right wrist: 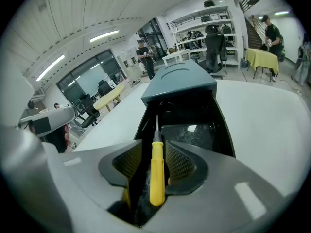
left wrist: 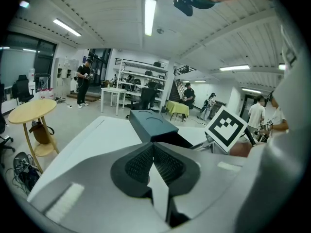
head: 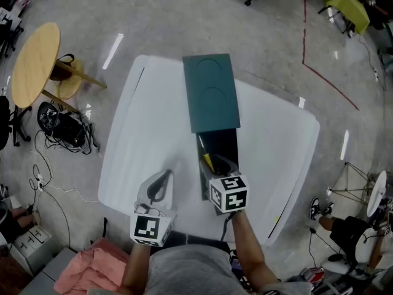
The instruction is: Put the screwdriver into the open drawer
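Over the smooth white tabletop [head: 153,134], my right gripper [right wrist: 154,152] stands apart around the yellow-handled screwdriver [right wrist: 156,174], while my left gripper [left wrist: 153,152] is closed and empty.

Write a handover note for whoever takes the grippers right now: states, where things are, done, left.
Left gripper: jaws together, empty, above the white table to the left of the drawer.
Right gripper: jaws apart, pointing down into the open drawer. The screwdriver lies between the pads, which do not look pressed on it.
Things: screwdriver's yellow handle is at the drawer's front end, shaft pointing further in toward the teal cabinet.
Done: screwdriver brought into the drawer and apparently let go.
Left: lift the right gripper clear and check that the screwdriver lies flat inside.
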`<act>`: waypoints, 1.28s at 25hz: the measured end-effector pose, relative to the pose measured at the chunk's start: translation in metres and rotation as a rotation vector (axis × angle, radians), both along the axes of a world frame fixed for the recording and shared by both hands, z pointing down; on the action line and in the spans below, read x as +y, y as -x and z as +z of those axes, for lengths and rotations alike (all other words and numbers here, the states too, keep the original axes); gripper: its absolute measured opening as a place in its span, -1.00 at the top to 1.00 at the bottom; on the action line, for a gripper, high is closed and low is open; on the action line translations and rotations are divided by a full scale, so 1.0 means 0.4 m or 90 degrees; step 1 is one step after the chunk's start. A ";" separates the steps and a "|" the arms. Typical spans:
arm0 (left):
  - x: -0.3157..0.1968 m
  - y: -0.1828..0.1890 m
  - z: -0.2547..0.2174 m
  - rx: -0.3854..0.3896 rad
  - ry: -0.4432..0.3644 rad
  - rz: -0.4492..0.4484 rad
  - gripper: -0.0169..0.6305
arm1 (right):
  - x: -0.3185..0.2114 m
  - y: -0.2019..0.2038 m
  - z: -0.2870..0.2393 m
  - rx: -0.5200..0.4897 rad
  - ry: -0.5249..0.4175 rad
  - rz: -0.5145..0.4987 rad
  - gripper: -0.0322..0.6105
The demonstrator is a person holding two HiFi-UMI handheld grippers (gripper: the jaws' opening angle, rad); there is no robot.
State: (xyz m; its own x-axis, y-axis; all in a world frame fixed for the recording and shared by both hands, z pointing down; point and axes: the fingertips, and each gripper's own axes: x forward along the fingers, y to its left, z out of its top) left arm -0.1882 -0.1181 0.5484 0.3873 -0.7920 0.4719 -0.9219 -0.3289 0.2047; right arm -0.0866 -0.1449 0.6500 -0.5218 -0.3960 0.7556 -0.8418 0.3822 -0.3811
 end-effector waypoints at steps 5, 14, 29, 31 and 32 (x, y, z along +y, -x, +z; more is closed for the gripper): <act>0.000 -0.002 -0.040 0.006 -0.017 -0.001 0.91 | 0.000 0.000 -0.034 -0.002 -0.017 0.007 0.41; 0.012 0.004 -0.107 0.003 -0.052 0.016 0.91 | 0.007 -0.001 -0.113 0.000 -0.068 0.019 0.46; 0.017 -0.068 -0.289 0.038 -0.142 0.092 0.91 | 0.035 -0.079 -0.399 0.013 -0.273 0.086 0.60; 0.021 -0.071 -0.302 0.032 -0.151 0.103 0.91 | 0.045 -0.086 -0.431 0.013 -0.296 0.095 0.61; 0.024 -0.071 -0.305 0.024 -0.156 0.110 0.91 | 0.051 -0.091 -0.445 0.014 -0.305 0.102 0.62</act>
State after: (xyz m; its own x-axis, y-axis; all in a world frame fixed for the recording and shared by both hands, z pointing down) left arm -0.1598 -0.1085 0.4265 0.5399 -0.8015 0.2573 -0.8413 -0.5241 0.1327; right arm -0.0502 -0.1245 0.4719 -0.4126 -0.7748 0.4790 -0.9099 0.3758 -0.1759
